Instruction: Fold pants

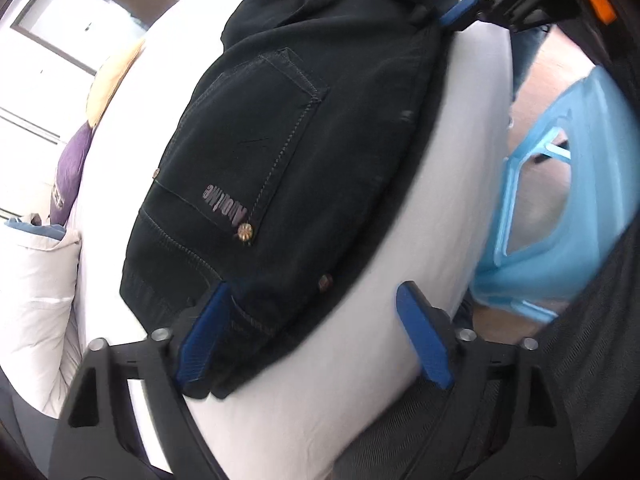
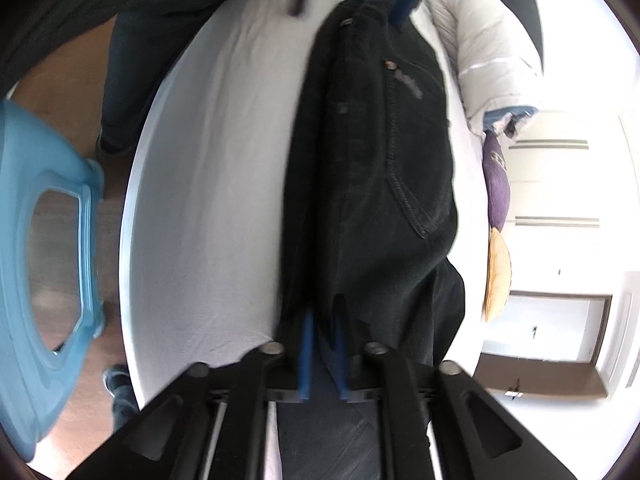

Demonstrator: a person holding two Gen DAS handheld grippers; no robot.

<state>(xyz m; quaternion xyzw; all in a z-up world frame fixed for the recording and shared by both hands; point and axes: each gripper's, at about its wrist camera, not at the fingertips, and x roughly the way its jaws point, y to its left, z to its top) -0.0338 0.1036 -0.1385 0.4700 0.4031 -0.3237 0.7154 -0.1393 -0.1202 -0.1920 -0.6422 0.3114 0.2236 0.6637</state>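
My left gripper point(image 1: 316, 336) stands wide open over the near corner of the black pants point(image 1: 280, 152), one pad lying on the cloth, the other out over the white bed point(image 1: 352, 380). My right gripper point(image 2: 323, 356) is narrow at the pants' opposite end (whether its pads grip the cloth I cannot tell). The pants' long axis runs from one gripper straight to the other, each equally near its own end

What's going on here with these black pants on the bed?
A person is folding black pants on a white bed with two handheld grippers. The left gripper stands open around one end of the folded bundle, not pinching it. The right gripper, nearly closed, has the other end's fabric between its fingers.
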